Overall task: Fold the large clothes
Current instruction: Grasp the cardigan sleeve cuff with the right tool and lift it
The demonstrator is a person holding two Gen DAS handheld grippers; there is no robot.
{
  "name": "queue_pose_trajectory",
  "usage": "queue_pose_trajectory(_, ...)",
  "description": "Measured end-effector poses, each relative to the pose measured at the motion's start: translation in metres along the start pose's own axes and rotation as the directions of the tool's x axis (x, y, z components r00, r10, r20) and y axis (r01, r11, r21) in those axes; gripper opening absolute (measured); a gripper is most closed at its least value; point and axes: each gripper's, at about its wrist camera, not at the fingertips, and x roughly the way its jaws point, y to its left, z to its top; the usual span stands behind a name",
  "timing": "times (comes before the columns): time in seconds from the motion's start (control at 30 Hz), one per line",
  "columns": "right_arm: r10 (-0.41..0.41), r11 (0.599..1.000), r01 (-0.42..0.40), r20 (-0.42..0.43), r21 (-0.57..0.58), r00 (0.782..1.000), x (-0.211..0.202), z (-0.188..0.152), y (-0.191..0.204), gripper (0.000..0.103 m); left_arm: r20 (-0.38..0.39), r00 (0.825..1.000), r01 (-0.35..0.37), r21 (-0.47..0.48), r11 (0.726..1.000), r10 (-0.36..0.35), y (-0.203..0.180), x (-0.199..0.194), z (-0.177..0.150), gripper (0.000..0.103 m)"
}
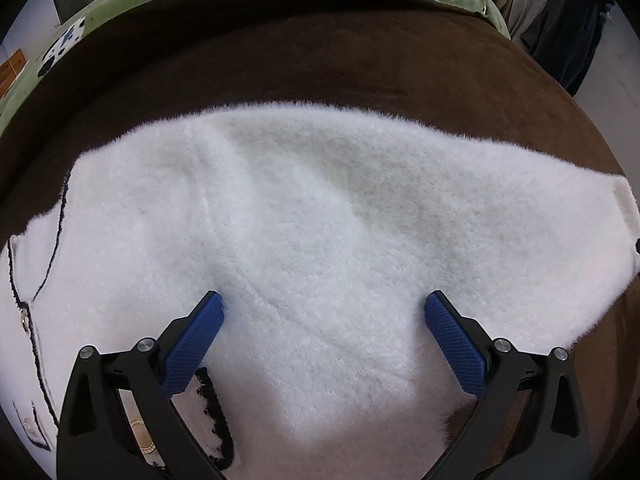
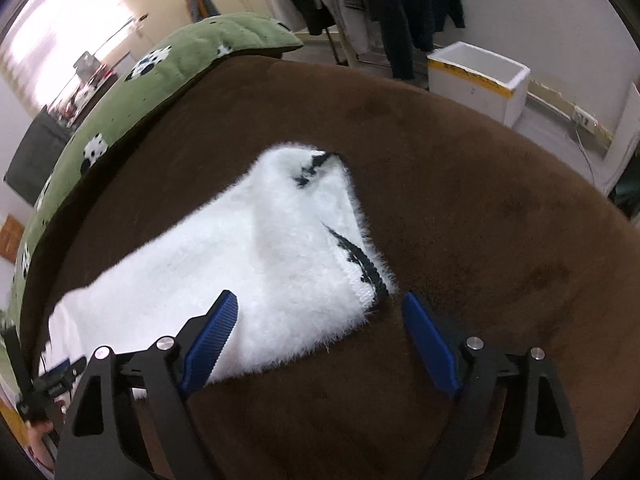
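Two open grippers hang over one fluffy white sweater (image 1: 320, 216) that lies on a brown plush blanket (image 1: 320, 52), and neither holds anything. In the left wrist view the left gripper (image 1: 324, 312) has its blue pads (image 1: 192, 344) spread wide just above the sweater's broad middle; the garment spreads flat across nearly the whole frame, a sleeve reaching out toward the right with its ribbed cuff (image 1: 624, 200) at the end, and black trim (image 1: 48, 264) with what look like metallic buttons running down the sweater's left part. I judge the fold to be at an early or in-between step: the cloth is laid out and smoothed, no grip taken yet. The next move likely calls for lowering onto an edge or sleeve and pinching through the thick pile, deep enough to catch the knit and not only the fuzz. In the right wrist view the right gripper (image 2: 320, 312) also stands with jaws apart, one pad over the sweater's near edge and the other over bare blanket beside it, just short of a black-trimmed corner (image 2: 368, 268) that seems the natural place to bite. This view alone shows the sweater's far tip, a green panda-print quilt (image 2: 168, 64) beyond it, a white foam box (image 2: 476, 80) and hanging dark clothes (image 2: 400, 4); only the left view shows the buttons and the cuff.
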Motion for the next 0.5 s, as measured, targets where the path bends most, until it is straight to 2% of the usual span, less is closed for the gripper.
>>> queue_pose_trajectory(0.1, 0.018, 0.998, -0.020, 0.039, 0.052, 0.999, 0.002, 0.003, -0.001, 0.077, -0.004, 1.000, 0.005, 0.005, 1.000, -0.005, 0.001, 0.000, -0.001, 0.098)
queue_pose_trajectory(0.13, 0.022, 0.997, -0.025, 0.045, 0.069, 0.999, 0.003, 0.005, -0.001, 0.070, -0.006, 1.000, 0.006, 0.007, 1.000, -0.006, 0.000, 0.000, -0.001, 0.098)
queue_pose_trajectory(0.23, -0.006, 0.996, 0.002, 0.050, 0.091, 0.999, 0.007, 0.012, 0.001, 0.060, -0.008, 1.000, 0.008, 0.012, 1.000, -0.008, 0.003, 0.002, -0.001, 0.098)
queue_pose_trajectory(0.3, -0.013, 0.996, 0.008, 0.052, 0.093, 0.999, 0.008, 0.016, 0.003, 0.049, -0.010, 1.000, 0.005, 0.018, 1.000, -0.005, 0.004, 0.002, -0.001, 0.098)
queue_pose_trajectory(0.37, 0.019, 0.997, -0.022, 0.043, 0.077, 0.999, 0.007, 0.020, 0.008, 0.027, -0.015, 1.000, 0.002, 0.020, 1.000, -0.002, 0.004, 0.002, 0.002, 0.098)
queue_pose_trajectory(0.5, 0.016, 1.000, -0.015, 0.040, -0.012, 0.999, 0.005, 0.024, 0.026, 0.019, -0.024, 1.000, -0.003, 0.022, 1.000, 0.004, -0.003, 0.007, 0.010, 0.098)
